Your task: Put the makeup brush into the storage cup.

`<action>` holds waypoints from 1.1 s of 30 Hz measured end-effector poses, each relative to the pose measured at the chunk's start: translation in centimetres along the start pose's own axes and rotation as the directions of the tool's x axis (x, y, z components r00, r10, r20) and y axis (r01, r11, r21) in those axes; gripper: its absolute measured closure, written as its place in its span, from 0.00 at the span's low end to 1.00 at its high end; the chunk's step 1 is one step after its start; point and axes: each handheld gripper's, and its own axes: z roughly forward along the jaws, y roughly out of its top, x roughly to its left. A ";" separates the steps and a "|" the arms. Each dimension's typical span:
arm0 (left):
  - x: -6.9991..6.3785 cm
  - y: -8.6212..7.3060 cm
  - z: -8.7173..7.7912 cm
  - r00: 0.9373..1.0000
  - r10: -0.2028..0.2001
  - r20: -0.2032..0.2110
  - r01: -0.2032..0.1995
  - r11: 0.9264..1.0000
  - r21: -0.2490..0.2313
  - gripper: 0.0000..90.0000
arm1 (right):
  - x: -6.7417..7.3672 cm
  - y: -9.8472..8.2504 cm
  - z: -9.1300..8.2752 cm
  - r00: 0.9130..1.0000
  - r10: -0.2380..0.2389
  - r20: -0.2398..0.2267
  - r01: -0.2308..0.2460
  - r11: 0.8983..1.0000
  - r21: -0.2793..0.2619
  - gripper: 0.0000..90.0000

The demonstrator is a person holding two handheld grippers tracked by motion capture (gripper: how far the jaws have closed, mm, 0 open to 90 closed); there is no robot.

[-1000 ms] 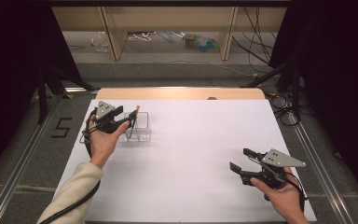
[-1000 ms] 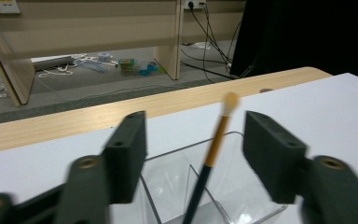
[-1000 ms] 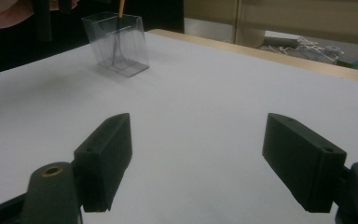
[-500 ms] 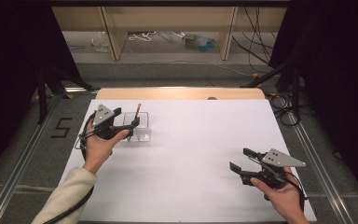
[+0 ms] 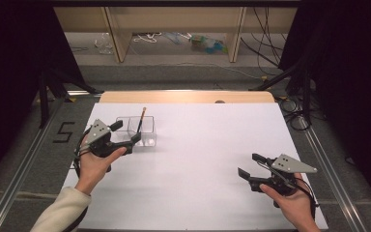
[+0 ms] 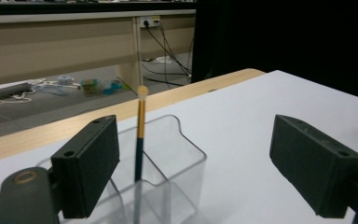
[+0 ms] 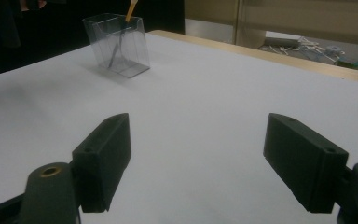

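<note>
Brush [image 5: 141,121] upright in clear box [image 5: 147,140], white table [image 5: 198,159], dark room, both grippers' jaws spread, empty

- Your left gripper [image 5: 124,133] sat just beside the clear box [image 5: 148,138] at the table's [image 5: 198,159] left side, its jaws spread with nothing between them.
- A slim brush [image 5: 140,121] stood tilted inside that box, its pale tip uppermost.
- Your right gripper [image 5: 251,165] rested near the table's right front corner, jaws apart and empty, well apart from the box.
</note>
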 end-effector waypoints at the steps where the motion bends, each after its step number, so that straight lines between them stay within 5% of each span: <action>1: -0.2 -0.1 -0.2 1.000 0.006 0.003 -0.006 1.000 0.000 0.17 | 0.0 0.0 0.0 1.000 0.000 -0.001 0.000 1.000 0.001 0.27; 21: -2.7 -2.3 -4.4 0.998 0.043 0.054 -0.042 0.999 -0.023 0.17 | 0.0 0.1 0.1 1.000 0.016 -0.016 -0.016 1.000 -0.001 0.25; 33: -4.4 -3.0 -5.6 0.995 0.059 0.086 -0.056 0.998 -0.027 0.18 | 0.0 0.1 0.2 1.000 0.008 -0.018 -0.008 1.000 -0.011 0.25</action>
